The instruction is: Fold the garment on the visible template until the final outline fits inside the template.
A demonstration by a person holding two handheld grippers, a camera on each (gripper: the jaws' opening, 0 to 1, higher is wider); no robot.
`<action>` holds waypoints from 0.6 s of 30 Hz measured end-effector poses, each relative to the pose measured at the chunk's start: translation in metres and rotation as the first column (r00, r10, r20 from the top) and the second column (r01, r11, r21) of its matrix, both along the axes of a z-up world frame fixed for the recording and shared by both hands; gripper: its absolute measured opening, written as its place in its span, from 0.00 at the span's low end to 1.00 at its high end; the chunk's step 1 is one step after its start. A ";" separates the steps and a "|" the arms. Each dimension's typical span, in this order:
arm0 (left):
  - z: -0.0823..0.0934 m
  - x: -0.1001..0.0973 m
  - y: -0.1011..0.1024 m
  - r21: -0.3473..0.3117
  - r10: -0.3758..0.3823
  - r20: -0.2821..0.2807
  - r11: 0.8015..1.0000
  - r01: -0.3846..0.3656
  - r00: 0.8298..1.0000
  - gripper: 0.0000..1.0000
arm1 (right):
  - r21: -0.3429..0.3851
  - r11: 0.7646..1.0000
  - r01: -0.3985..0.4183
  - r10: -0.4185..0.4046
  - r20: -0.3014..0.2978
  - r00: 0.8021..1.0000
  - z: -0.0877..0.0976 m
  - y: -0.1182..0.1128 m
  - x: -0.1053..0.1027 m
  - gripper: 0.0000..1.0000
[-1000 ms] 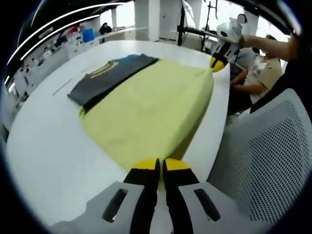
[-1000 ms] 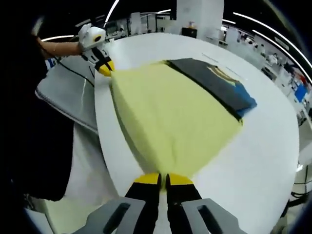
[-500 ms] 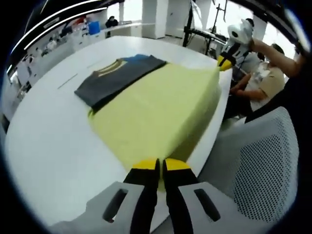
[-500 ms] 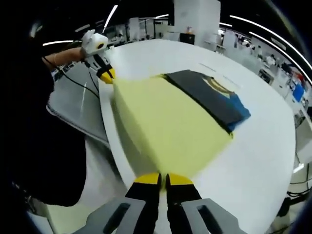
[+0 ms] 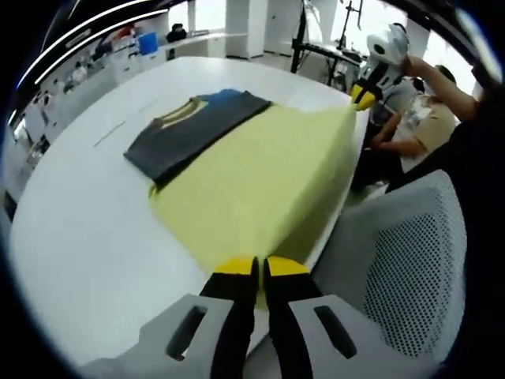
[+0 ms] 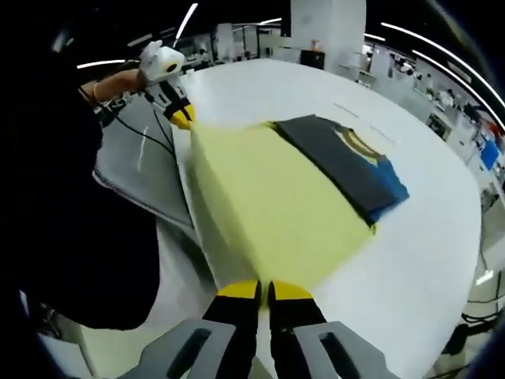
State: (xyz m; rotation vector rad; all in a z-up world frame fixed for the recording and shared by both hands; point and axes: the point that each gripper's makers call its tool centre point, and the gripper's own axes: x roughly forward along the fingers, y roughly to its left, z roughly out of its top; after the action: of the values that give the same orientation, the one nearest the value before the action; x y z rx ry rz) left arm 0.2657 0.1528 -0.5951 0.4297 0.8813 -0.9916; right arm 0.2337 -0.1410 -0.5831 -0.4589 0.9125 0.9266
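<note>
Bright, even overhead strip lighting; soft shadows; strong fisheye bending at edges; mild blur throughout.

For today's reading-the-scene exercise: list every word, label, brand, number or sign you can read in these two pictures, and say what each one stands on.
No text can be read in either view.
Dark garment: a yellow curved mark near its neckline, too blurred to tell if it is lettering.
Yellow garment: plain, no print visible.
White table: no labels visible.
Left claw and right claw: no markings legible.
</note>
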 end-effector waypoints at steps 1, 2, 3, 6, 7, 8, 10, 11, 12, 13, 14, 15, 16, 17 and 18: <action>0.001 -0.001 0.000 -0.001 -0.004 -0.002 1.000 0.004 1.000 0.01 | -0.004 1.000 -0.001 0.001 0.003 1.000 0.001 -0.001 0.000 0.00; 0.002 -0.002 -0.001 -0.001 -0.009 -0.004 1.000 0.009 1.000 0.01 | -0.007 1.000 -0.001 0.001 0.003 1.000 0.002 -0.001 0.000 0.00; 0.003 -0.002 -0.001 0.000 -0.011 -0.004 1.000 0.011 1.000 0.01 | -0.008 1.000 -0.004 0.004 0.005 1.000 0.003 -0.001 -0.001 0.00; 0.007 -0.003 -0.002 -0.001 -0.014 -0.008 1.000 0.014 1.000 0.01 | -0.015 1.000 -0.018 0.018 0.008 1.000 0.007 -0.002 -0.003 0.00; 0.009 -0.003 -0.002 -0.004 -0.015 -0.009 1.000 0.015 1.000 0.01 | -0.015 1.000 -0.018 0.018 0.008 1.000 0.008 -0.003 -0.003 0.00; 0.010 -0.004 -0.002 -0.008 -0.015 -0.010 1.000 0.015 1.000 0.01 | -0.016 1.000 -0.017 0.017 0.006 1.000 0.010 -0.004 -0.004 0.00; 0.013 -0.005 -0.003 -0.009 -0.022 -0.012 1.000 0.021 1.000 0.01 | -0.014 1.000 -0.013 0.013 0.005 1.000 0.013 -0.004 -0.004 0.00; 0.014 -0.005 -0.003 -0.007 -0.026 -0.012 1.000 0.026 1.000 0.01 | -0.013 1.000 -0.011 0.011 0.002 1.000 0.014 -0.004 -0.005 0.00; 0.016 -0.006 -0.003 -0.006 -0.029 -0.011 1.000 0.029 0.999 0.01 | -0.012 1.000 -0.013 0.013 -0.002 1.000 0.015 -0.004 -0.006 0.00; 0.017 -0.007 -0.003 0.000 -0.040 -0.012 0.999 0.040 0.999 0.01 | -0.011 1.000 -0.016 0.016 -0.007 1.000 0.016 -0.003 -0.007 0.00; 0.019 -0.008 -0.002 0.002 -0.038 -0.022 0.999 0.038 0.999 0.01 | -0.013 1.000 -0.020 0.020 -0.012 1.000 0.017 -0.003 -0.008 0.00; 0.020 -0.010 -0.002 0.004 -0.031 -0.040 0.999 0.032 0.999 0.01 | -0.014 1.000 -0.025 0.025 -0.012 1.000 0.017 -0.003 -0.009 0.00; 0.021 -0.010 -0.002 0.007 -0.034 -0.036 0.999 0.034 0.999 0.01 | -0.017 0.999 -0.031 0.031 -0.013 0.999 0.018 -0.003 -0.009 0.00; 0.023 -0.010 -0.002 0.012 -0.043 -0.029 0.999 0.043 0.999 0.01 | -0.019 0.999 -0.031 0.031 -0.016 0.999 0.018 -0.003 -0.010 0.00; 0.025 -0.010 -0.002 0.016 -0.046 -0.028 0.999 0.047 0.999 0.01 | -0.022 0.999 -0.032 0.031 -0.018 0.999 0.019 -0.003 -0.010 0.00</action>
State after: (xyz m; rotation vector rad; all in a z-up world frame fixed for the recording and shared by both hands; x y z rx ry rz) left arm 0.2557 0.1503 -0.5706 0.4534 0.9089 -1.0354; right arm 0.2235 -0.1437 -0.5642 -0.4862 0.9350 0.9509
